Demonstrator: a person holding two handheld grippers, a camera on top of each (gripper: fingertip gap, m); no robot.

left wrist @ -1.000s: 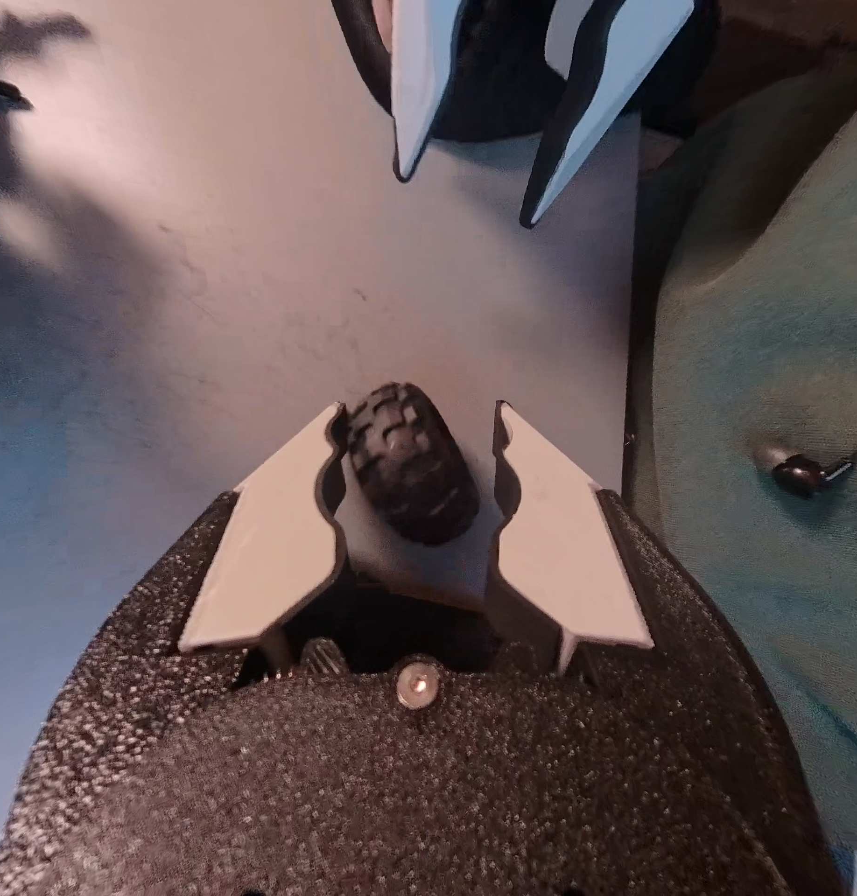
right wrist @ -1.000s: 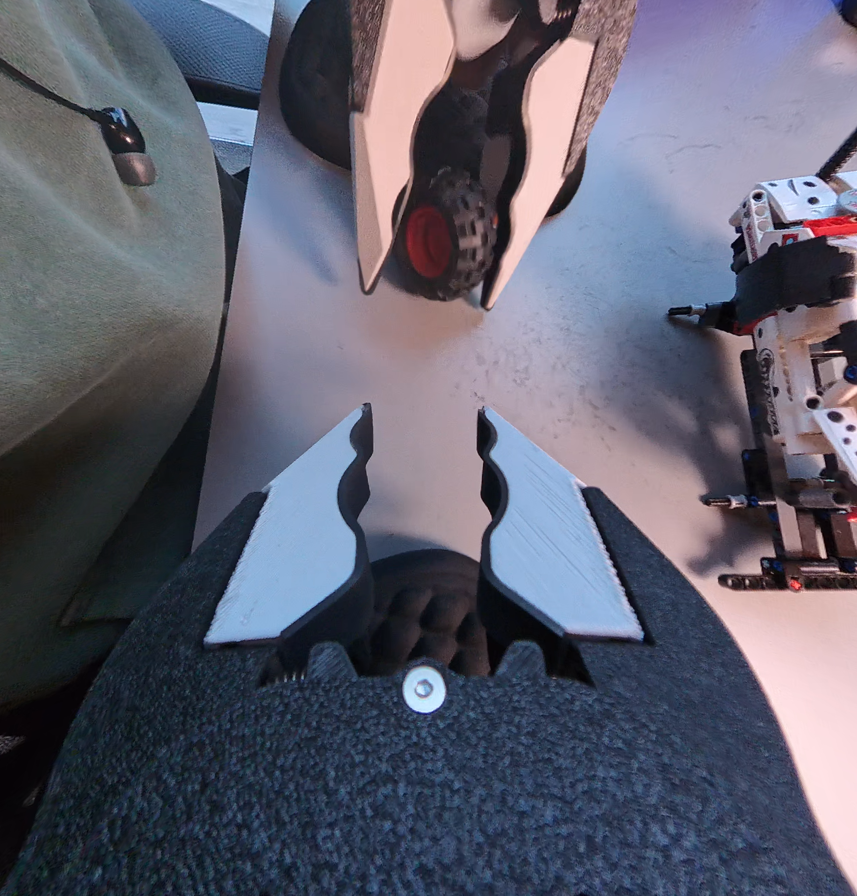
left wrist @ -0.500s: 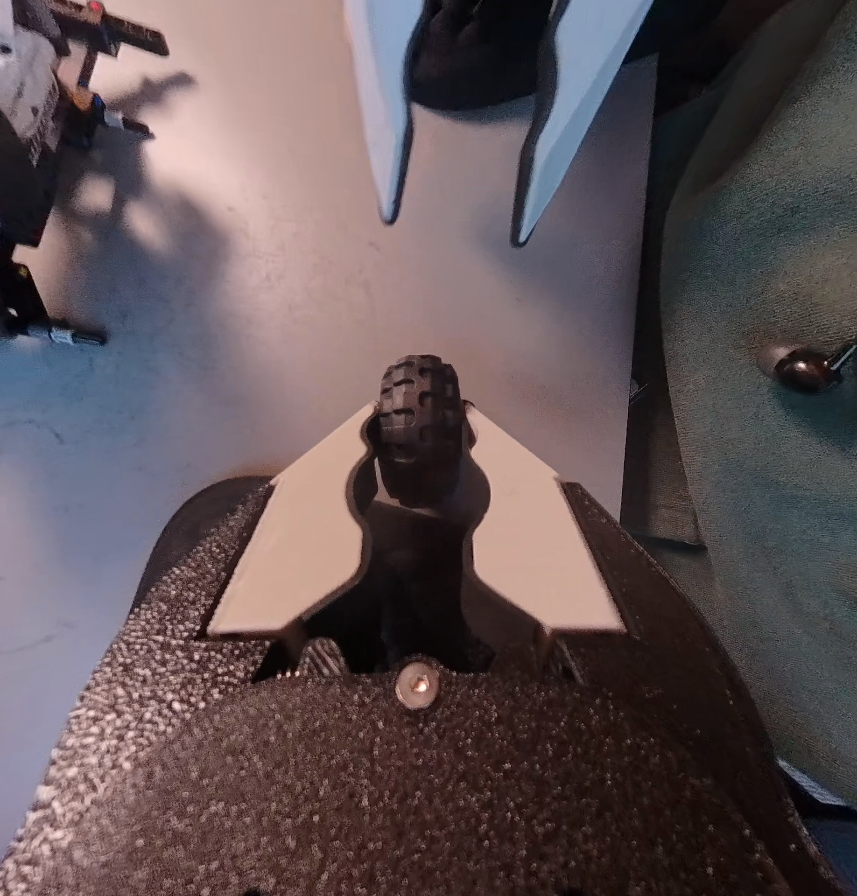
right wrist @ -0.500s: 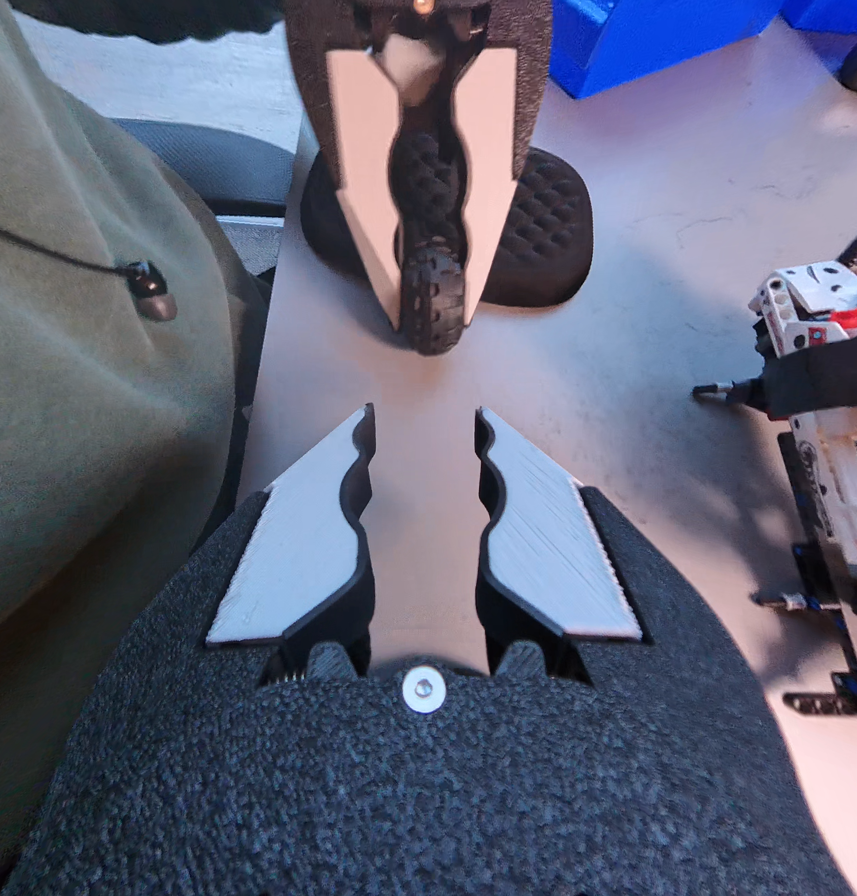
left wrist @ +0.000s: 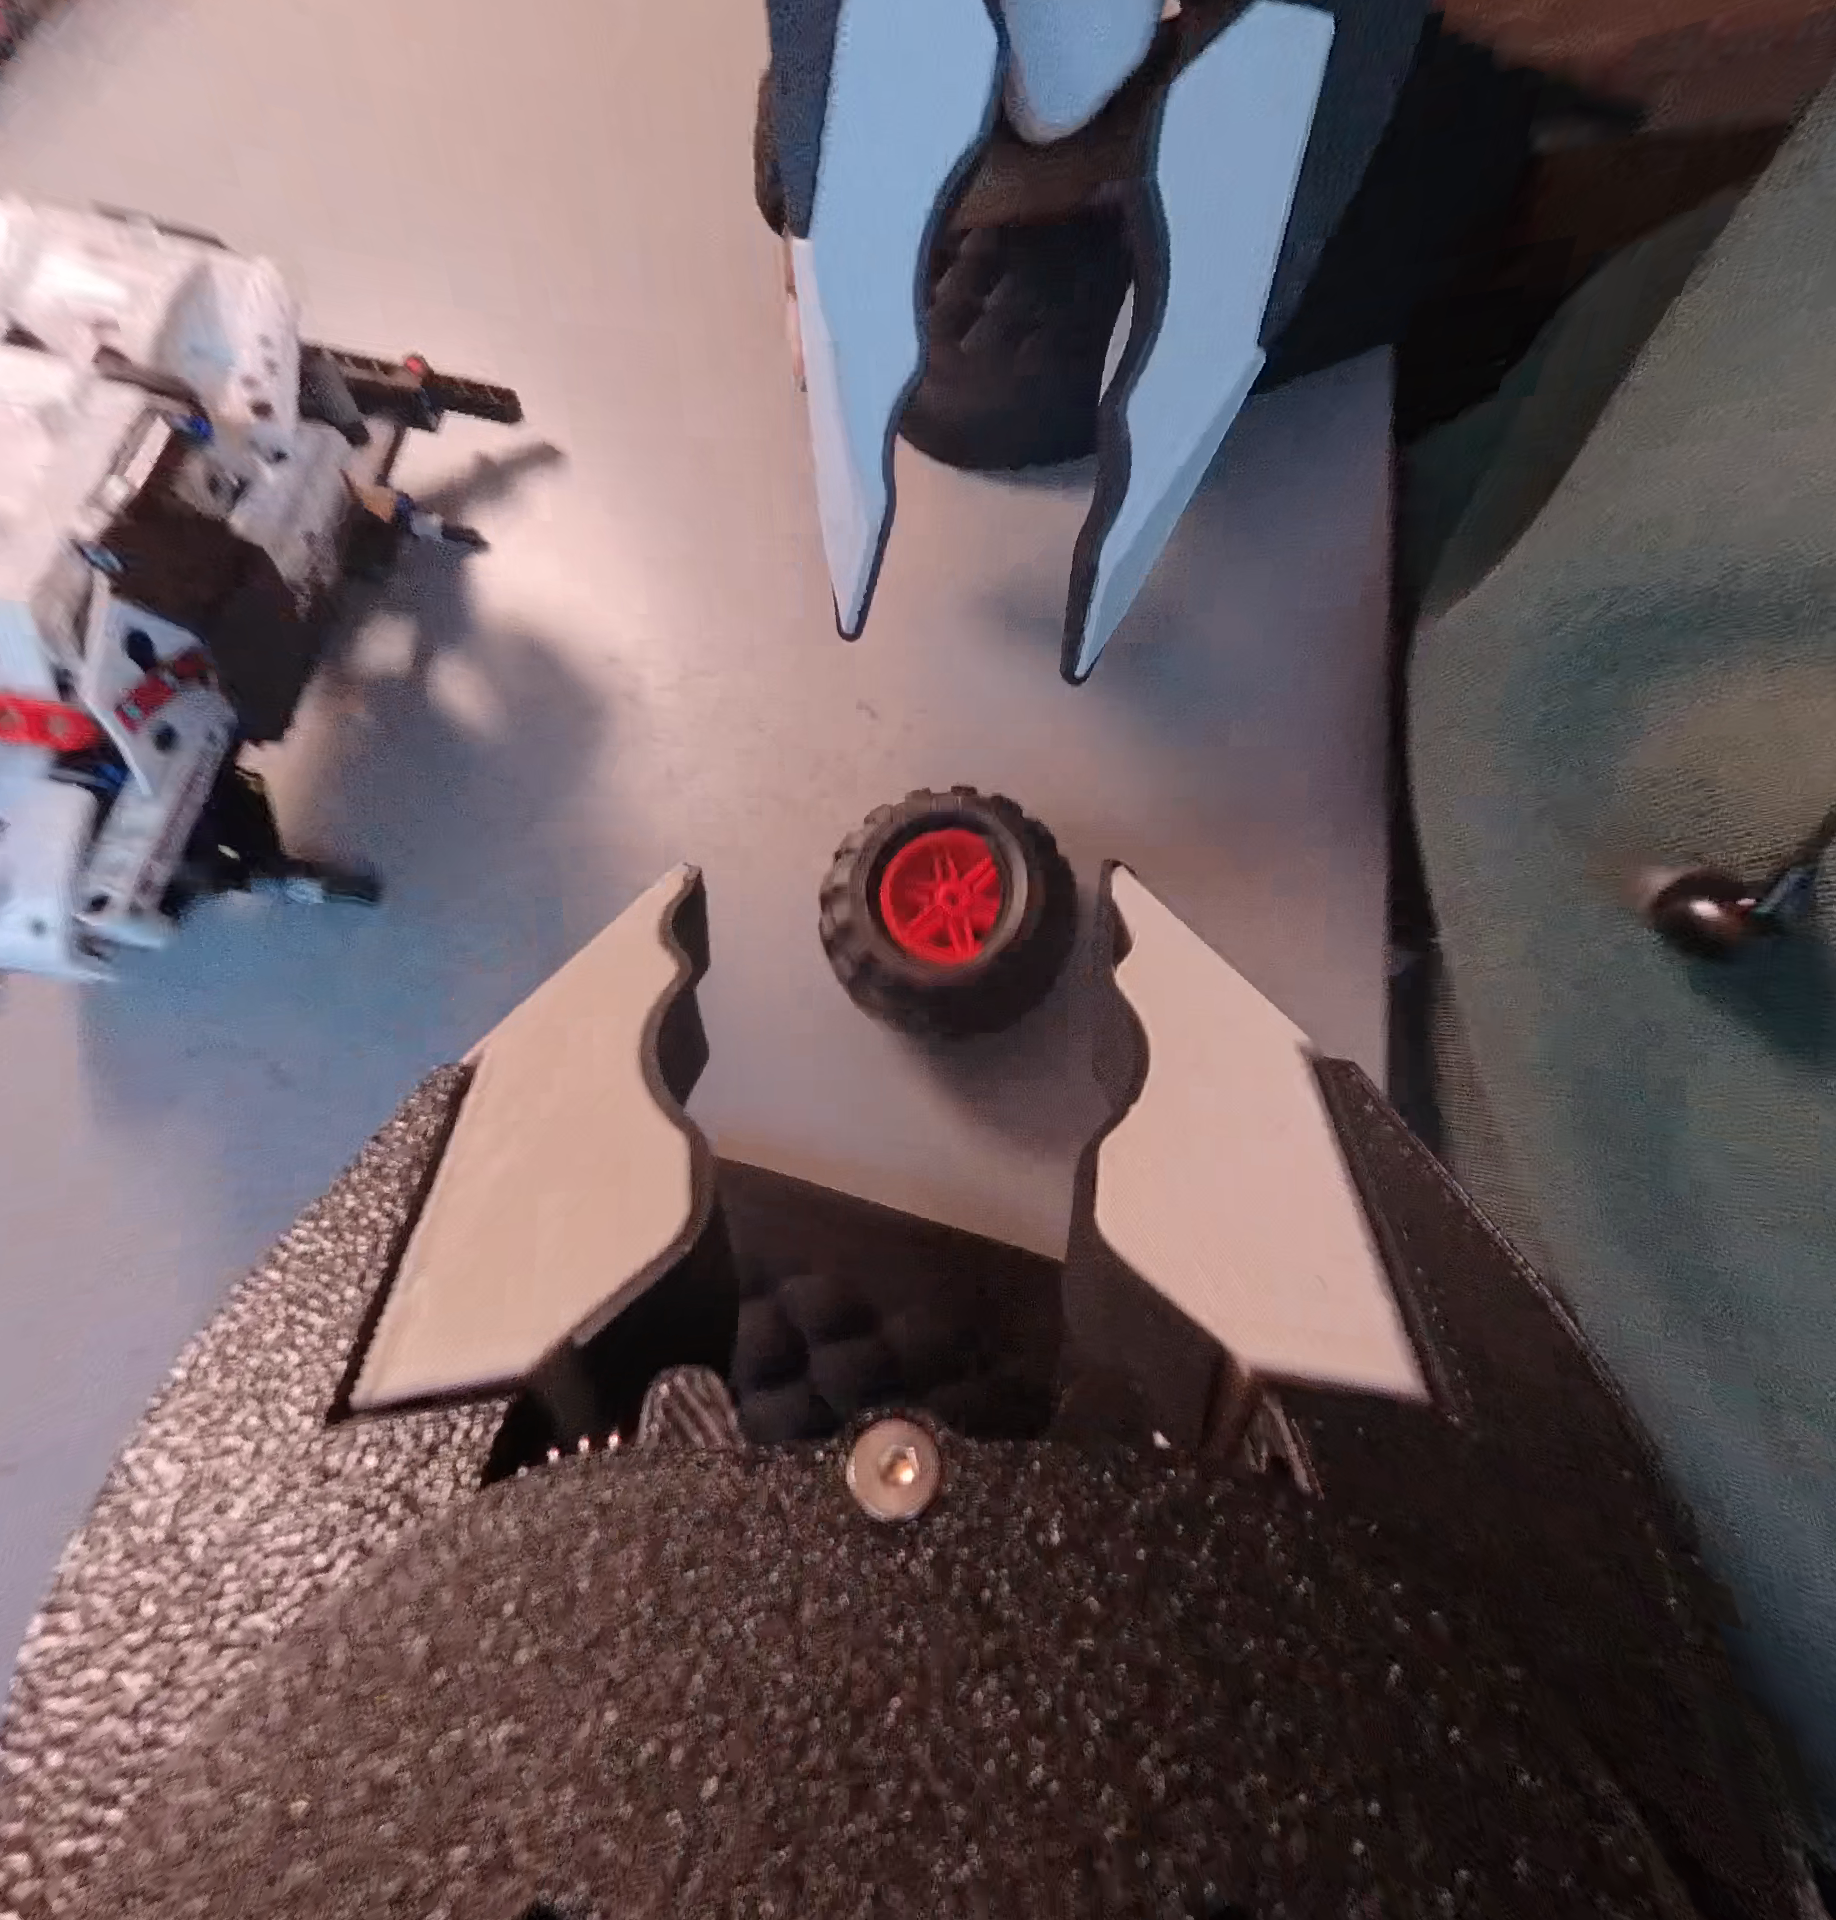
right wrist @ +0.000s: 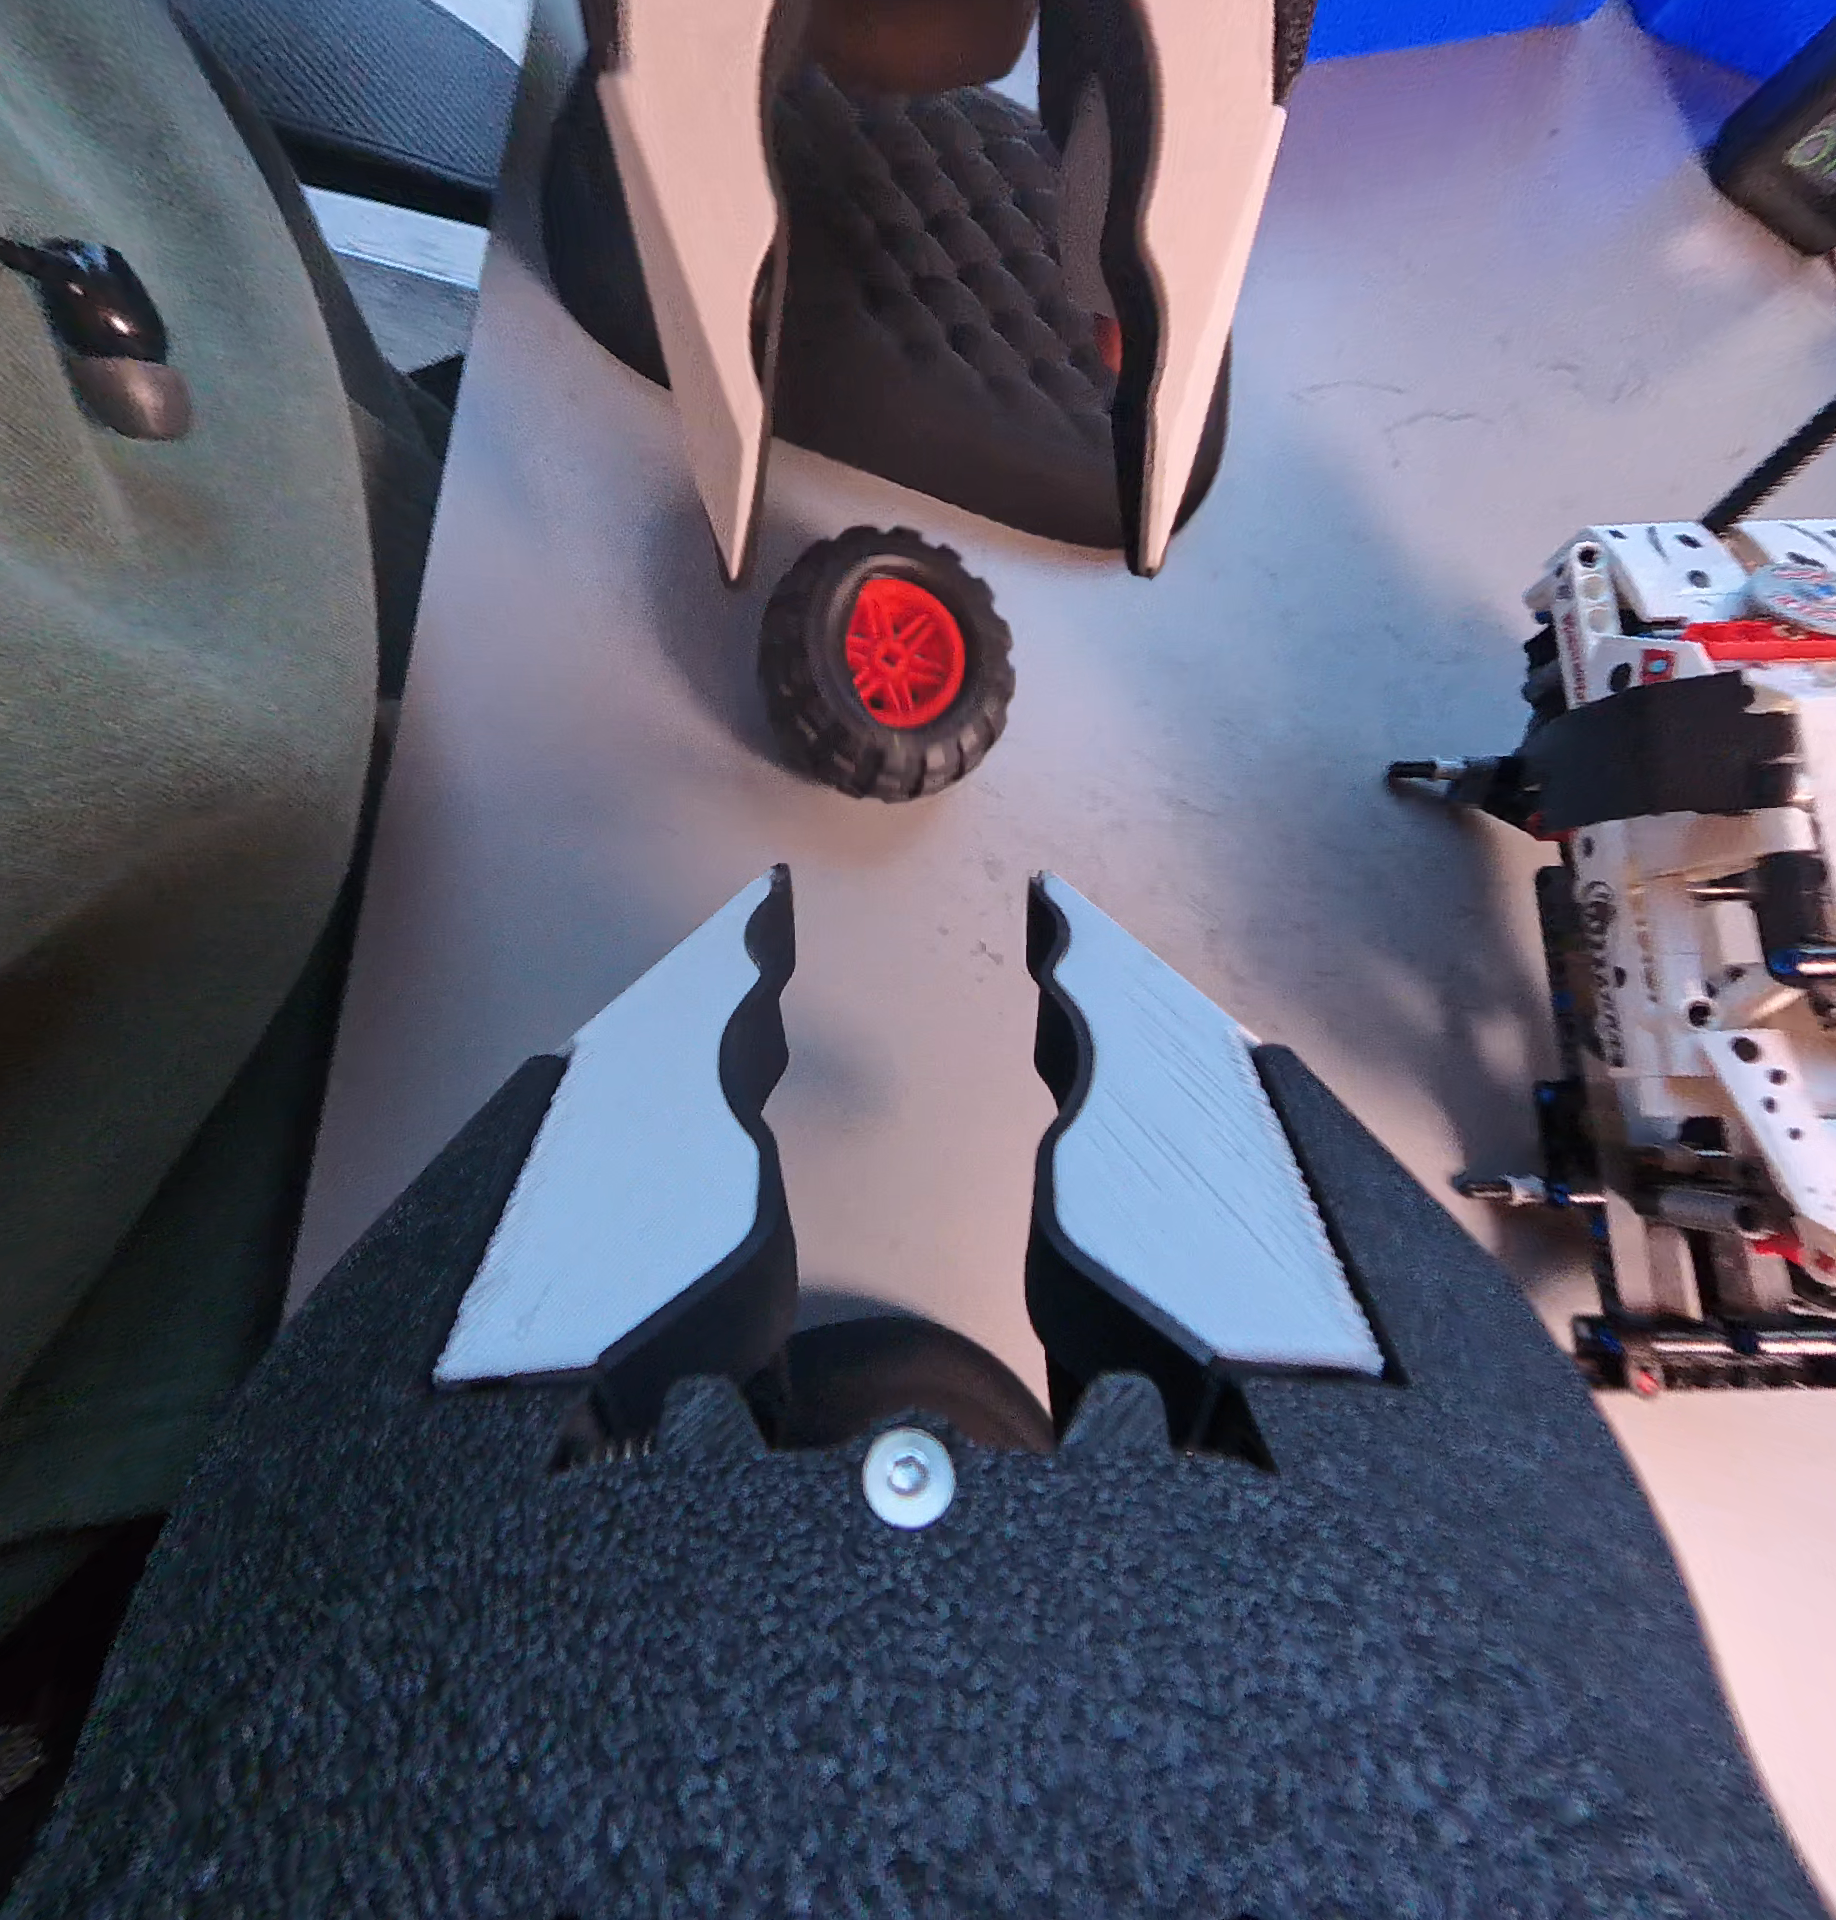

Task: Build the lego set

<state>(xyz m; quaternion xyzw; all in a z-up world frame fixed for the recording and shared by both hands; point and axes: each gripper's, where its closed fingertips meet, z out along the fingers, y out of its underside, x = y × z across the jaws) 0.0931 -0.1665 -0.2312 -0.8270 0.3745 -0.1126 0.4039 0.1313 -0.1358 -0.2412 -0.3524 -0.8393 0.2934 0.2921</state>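
Two grippers face each other over the grey table (left wrist: 581, 727), and neither has hold of anything.

Left wrist view: the left gripper (left wrist: 898, 883) has its fingers spread wide. The wheel (left wrist: 945, 909), black tyre with red hub, lies flat on the table between their tips, closer to the right-hand finger and near the table edge beside the person's green garment (left wrist: 1641, 1143). The right gripper (left wrist: 961, 655) points in from the far side, fingers parted and empty. The partly built white lego model (left wrist: 114, 582) stands toward the left edge of the table, blurred.

Right wrist view: the right gripper (right wrist: 909, 878) is released, with bare table between its fingers. The wheel (right wrist: 886, 662) lies hub-up just beyond the tips, under the left gripper (right wrist: 940, 577). The lego model (right wrist: 1714, 935) sits toward the right, well apart from the wheel.

Judged risk: closing on the wheel off-centre could pinch the rounded tyre, squirting it sideways over the nearby table edge.
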